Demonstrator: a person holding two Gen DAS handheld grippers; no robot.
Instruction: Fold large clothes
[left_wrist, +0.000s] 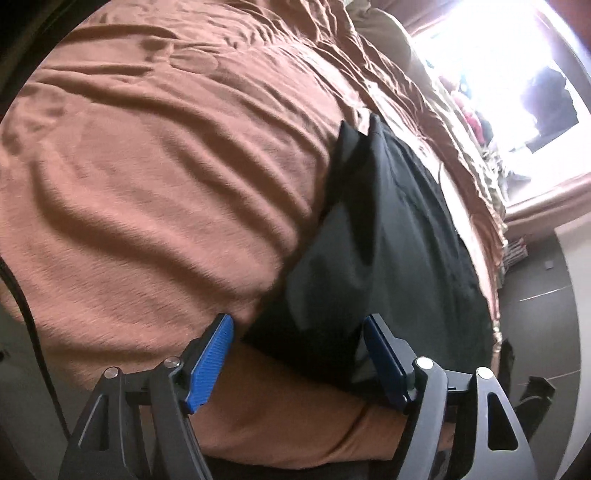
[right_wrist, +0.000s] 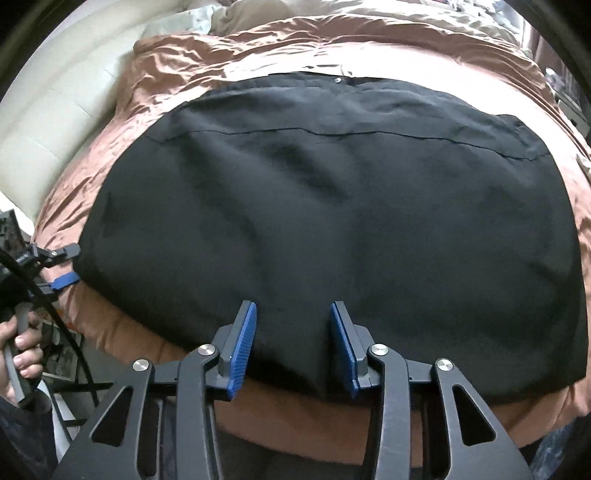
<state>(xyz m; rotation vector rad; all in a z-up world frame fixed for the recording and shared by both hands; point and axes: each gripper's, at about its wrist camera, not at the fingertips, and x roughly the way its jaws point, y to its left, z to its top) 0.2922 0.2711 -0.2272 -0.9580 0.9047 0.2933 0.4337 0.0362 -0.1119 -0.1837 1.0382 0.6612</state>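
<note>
A bed covered by a rumpled brown blanket fills both views. A large black garment lies spread flat on the blanket, its near edge running along the near side of the bed; a seam crosses it toward the far end, and a small pale button sits at the far edge. No writing can be read on the garment or bedding.

The right hand-held gripper points steeply down at the garment's near edge. Its blue pads stand apart, with a raised pucker of black cloth between them; they do not visibly press on it.

The left hand-held gripper tilts down over the garment's corner, its jaws wide open astride the edge where cloth meets blanket, gripping nothing. In the right wrist view it shows at the garment's left corner, held by a hand lower left; a small label on its body is too blurred to read.
</note>
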